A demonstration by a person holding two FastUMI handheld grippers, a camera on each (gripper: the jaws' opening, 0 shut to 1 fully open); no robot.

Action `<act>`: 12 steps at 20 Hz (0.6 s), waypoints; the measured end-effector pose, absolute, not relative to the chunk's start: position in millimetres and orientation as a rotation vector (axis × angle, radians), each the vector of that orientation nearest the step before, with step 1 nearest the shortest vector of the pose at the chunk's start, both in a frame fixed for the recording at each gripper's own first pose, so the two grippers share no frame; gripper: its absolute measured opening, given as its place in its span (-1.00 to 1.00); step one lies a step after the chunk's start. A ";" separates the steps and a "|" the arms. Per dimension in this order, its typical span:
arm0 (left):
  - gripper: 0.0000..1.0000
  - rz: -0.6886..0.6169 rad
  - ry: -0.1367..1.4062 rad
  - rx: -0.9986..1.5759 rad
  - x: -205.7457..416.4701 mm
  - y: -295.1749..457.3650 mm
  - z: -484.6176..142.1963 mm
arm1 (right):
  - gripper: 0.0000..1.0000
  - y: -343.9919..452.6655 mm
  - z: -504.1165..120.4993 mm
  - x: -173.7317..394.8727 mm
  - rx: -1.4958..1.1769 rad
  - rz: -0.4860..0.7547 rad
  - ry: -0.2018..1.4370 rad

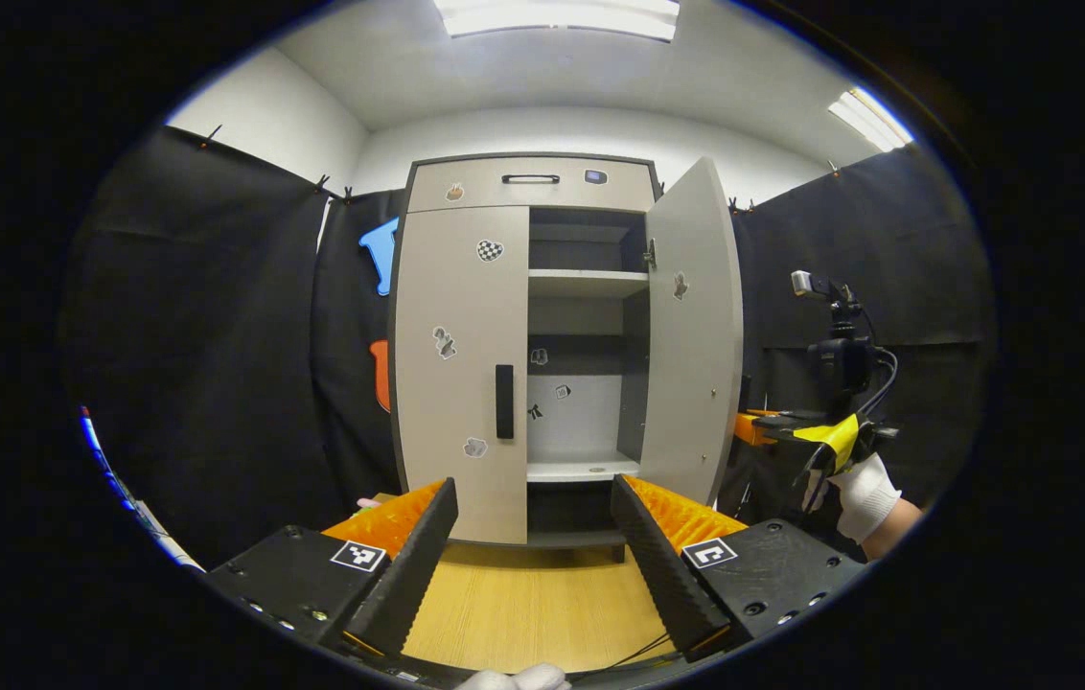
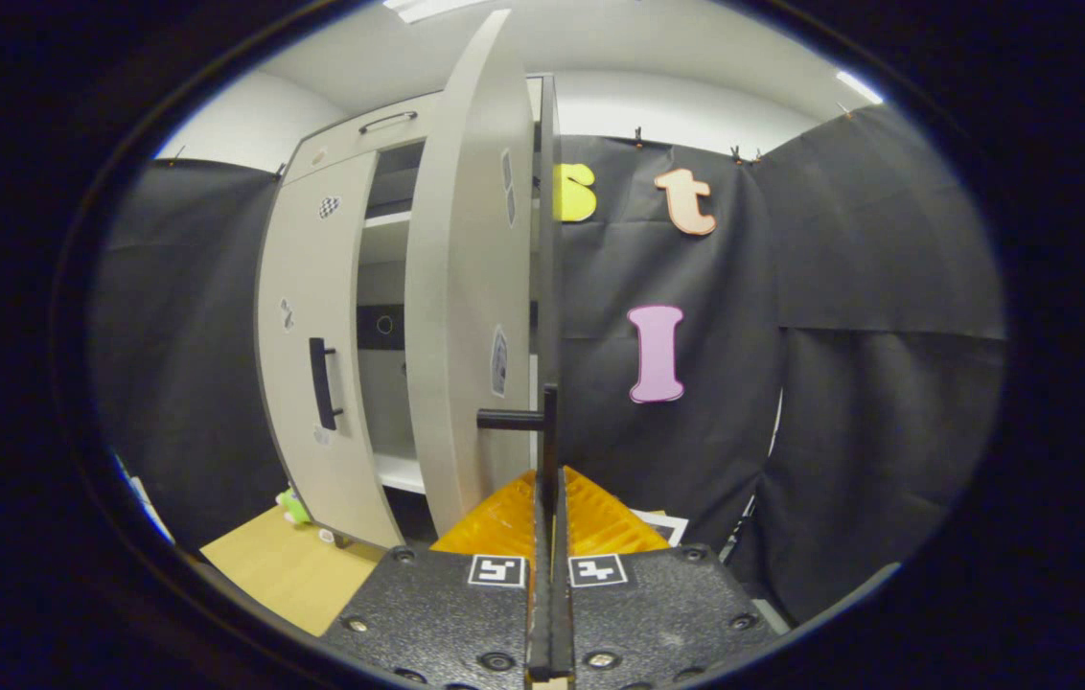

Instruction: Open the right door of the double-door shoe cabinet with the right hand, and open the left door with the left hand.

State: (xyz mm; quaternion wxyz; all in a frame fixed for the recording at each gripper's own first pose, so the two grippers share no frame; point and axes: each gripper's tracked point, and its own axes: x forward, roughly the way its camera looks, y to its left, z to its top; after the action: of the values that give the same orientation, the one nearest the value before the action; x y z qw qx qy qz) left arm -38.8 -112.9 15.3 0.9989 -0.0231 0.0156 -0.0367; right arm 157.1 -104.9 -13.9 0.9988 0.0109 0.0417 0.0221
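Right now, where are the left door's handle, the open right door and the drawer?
Left door's handle point(image 1: 504, 401): left gripper view, its middle.
Open right door point(image 1: 693, 331): left gripper view, inner face.
Drawer point(image 1: 531, 184): left gripper view, front panel.

Left tongs point(image 1: 533, 537): fingers spread wide apart, level, pointing forward. Right tongs point(image 2: 550, 498): fingers closed together, nearly touching. In the left gripper view, a gloved hand point(image 1: 864, 494) holds the right tongs.

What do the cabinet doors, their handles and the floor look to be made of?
Left door and right door: probably laminated board, matte beige, flat, thin square edges. Left door handle and right door handle: black bars, matte, metal or plastic, can't tell. Floor: light wood-grain, likely laminate.
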 end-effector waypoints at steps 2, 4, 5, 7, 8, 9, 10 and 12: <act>0.92 -0.069 0.034 -0.044 -40.4 -114.2 13.4 | -0.94 -107.4 -14.0 157.6 0.028 0.043 0.084; 0.92 -0.068 0.037 -0.040 -40.7 -112.1 13.9 | -0.93 -106.6 -14.5 156.5 0.029 0.039 0.085; 0.92 -0.066 0.036 -0.041 -39.9 -111.0 13.7 | -0.92 -106.1 -14.8 155.8 0.026 0.041 0.089; 0.93 -0.066 0.032 -0.034 -37.9 -109.3 12.8 | -0.93 -109.3 -13.4 151.4 0.030 0.035 0.081; 0.92 -0.074 0.035 -0.034 -37.4 -110.0 12.0 | -0.93 -108.7 -12.4 150.3 0.030 0.032 0.080; 0.92 -0.082 0.038 -0.036 -37.8 -110.4 10.3 | -0.92 -108.9 -11.9 148.5 0.029 0.029 0.077; 0.92 -0.087 0.036 -0.038 -36.9 -110.8 10.6 | -0.92 -109.1 -11.0 146.3 0.030 0.024 0.081; 0.92 -0.095 0.033 -0.039 -33.9 -107.4 10.3 | -0.92 -109.6 -7.3 138.6 0.022 0.006 0.078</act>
State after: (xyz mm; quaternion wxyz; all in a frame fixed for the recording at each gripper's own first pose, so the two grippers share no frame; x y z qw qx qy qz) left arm -33.9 -107.4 10.3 0.9986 -0.0196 0.0166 -0.0473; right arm 138.6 -109.6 -7.3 0.9992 0.0108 0.0390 0.0032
